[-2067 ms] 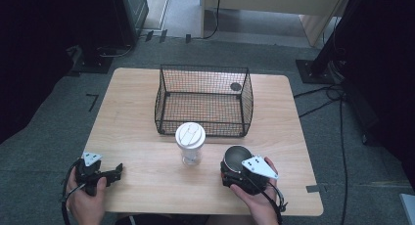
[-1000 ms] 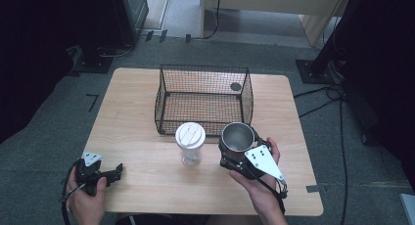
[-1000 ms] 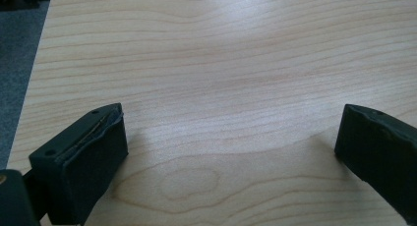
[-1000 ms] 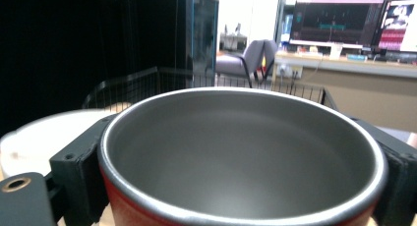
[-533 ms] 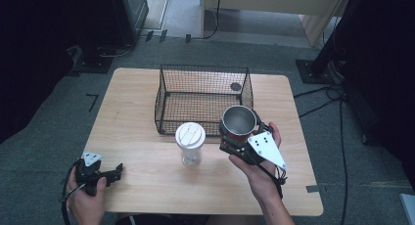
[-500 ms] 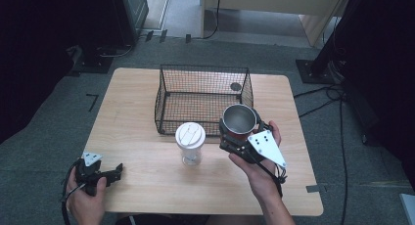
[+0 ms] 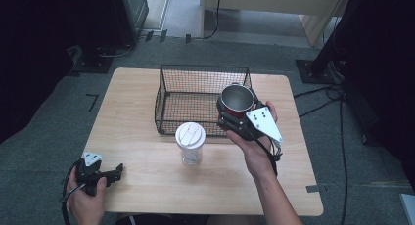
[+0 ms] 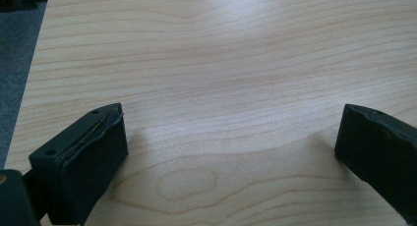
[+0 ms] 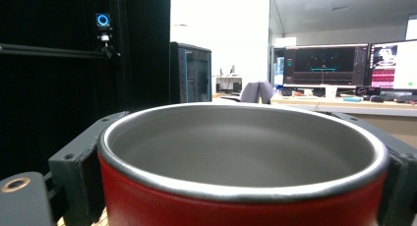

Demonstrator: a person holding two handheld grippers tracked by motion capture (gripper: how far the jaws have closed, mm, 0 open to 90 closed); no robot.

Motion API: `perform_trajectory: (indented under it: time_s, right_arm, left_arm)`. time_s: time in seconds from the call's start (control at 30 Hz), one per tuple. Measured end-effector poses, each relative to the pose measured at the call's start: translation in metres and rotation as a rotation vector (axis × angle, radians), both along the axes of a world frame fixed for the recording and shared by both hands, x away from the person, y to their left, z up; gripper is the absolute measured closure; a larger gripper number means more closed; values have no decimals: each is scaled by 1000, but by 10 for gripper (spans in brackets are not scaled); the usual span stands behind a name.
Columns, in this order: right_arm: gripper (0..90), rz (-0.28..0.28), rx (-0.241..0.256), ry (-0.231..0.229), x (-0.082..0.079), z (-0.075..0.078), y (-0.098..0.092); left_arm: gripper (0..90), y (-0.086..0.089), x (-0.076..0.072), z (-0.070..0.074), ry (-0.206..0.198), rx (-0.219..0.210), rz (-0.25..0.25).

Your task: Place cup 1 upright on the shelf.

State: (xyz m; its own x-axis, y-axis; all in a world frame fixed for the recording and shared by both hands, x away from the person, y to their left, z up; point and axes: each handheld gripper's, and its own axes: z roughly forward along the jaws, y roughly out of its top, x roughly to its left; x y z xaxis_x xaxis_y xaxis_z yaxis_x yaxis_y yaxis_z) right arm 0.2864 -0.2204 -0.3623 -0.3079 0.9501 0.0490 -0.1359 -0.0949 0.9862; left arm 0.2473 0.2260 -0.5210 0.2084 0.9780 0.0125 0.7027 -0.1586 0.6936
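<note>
The right gripper [image 7: 234, 118] clamps a red cup [image 7: 237, 101] upright over the wire basket [image 7: 169, 88], seemingly for dropping in; the left gripper [image 7: 113, 173] rests wide open, idle, on the table [image 7: 147, 186].

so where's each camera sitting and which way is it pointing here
High view: above the person's edge of the table, looking forward and down; both forearms enter from below, left gripper low left, right gripper holding the red cup up at the wire basket, near the lidded cup.
Left gripper view: on the left gripper, facing down at bare tabletop between its wide-apart jaws.
Right gripper view: on the right gripper, level, looking across the red cup towards monitors.
Shared: the high and right gripper views both show the red cup.
</note>
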Motion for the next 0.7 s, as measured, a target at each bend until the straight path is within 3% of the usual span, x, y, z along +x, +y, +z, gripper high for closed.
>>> perform_trajectory:
  time_s: [0.43,0.7]
  right_arm:
    - [66,-40,26,31,40,-4,5]
    - [66,-75,17,50,63,-11,6]
  left_arm:
    - [0,0,0,0,0,1,-4]
    - [0,0,0,0,-1,1,-4]
